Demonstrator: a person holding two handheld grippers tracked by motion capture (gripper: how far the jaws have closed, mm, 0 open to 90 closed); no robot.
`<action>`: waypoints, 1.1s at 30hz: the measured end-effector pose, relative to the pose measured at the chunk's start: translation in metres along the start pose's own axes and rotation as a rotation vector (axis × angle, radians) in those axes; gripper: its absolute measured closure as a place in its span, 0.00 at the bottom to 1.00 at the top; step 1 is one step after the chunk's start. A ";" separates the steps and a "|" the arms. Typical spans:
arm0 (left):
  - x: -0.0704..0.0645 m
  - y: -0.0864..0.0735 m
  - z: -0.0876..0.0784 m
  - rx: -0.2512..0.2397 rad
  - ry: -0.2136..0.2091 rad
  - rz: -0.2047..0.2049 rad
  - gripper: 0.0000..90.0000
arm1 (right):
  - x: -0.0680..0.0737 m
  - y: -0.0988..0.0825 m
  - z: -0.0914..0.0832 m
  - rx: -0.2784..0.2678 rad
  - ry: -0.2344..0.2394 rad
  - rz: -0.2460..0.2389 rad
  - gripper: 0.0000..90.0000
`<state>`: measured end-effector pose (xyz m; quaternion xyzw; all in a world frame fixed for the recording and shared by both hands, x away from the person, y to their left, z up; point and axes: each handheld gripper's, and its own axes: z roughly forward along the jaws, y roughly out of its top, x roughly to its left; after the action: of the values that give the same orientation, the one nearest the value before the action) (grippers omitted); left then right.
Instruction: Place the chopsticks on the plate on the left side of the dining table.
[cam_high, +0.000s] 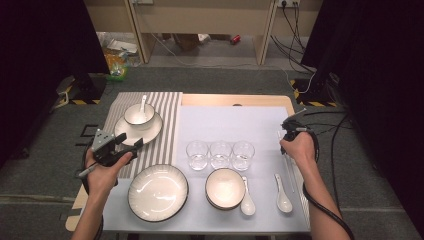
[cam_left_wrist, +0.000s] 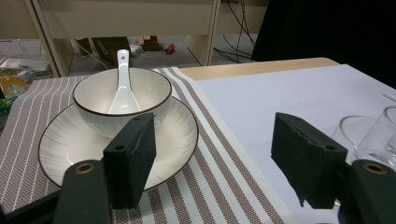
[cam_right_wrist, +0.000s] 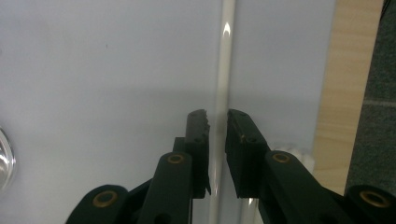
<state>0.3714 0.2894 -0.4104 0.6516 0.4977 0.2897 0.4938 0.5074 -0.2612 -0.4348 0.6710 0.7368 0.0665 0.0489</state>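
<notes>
A white chopstick (cam_right_wrist: 226, 60) lies on the pale blue mat (cam_right_wrist: 116, 70) and runs straight between the jaws of my right gripper (cam_right_wrist: 217, 121). The jaws stand a narrow gap apart on either side of it, and I count them open. In the high view that right gripper (cam_high: 291, 123) is at the mat's right edge, above the chopsticks (cam_high: 289, 170). My left gripper (cam_left_wrist: 215, 154) is wide open and empty, hovering over the striped placemat (cam_left_wrist: 224, 177). Ahead of it a bowl (cam_left_wrist: 93, 100) with a white spoon (cam_left_wrist: 123, 84) sits on a plate (cam_left_wrist: 173, 135). The left gripper (cam_high: 131, 146) is at the table's left.
Three clear glasses (cam_high: 220, 154) stand in a row mid-table. Near the front edge are a large plate (cam_high: 158, 192), a bowl (cam_high: 225, 187) and two white spoons (cam_high: 247, 200) (cam_high: 282, 195). The wooden table edge (cam_right_wrist: 341, 93) runs just right of the chopstick.
</notes>
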 end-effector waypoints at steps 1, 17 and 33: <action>0.000 0.000 0.000 -0.001 0.001 0.001 0.34 | 0.001 -0.002 0.003 0.025 0.000 0.015 0.88; 0.000 0.000 0.000 0.002 0.000 -0.001 0.34 | 0.001 -0.005 0.012 0.070 -0.020 0.038 0.91; 0.001 0.001 -0.003 -0.004 0.003 -0.003 0.34 | -0.003 -0.002 0.013 0.097 0.010 0.071 0.95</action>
<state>0.3693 0.2916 -0.4089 0.6494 0.4986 0.2910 0.4950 0.5082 -0.2643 -0.4476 0.6980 0.7152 0.0358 0.0104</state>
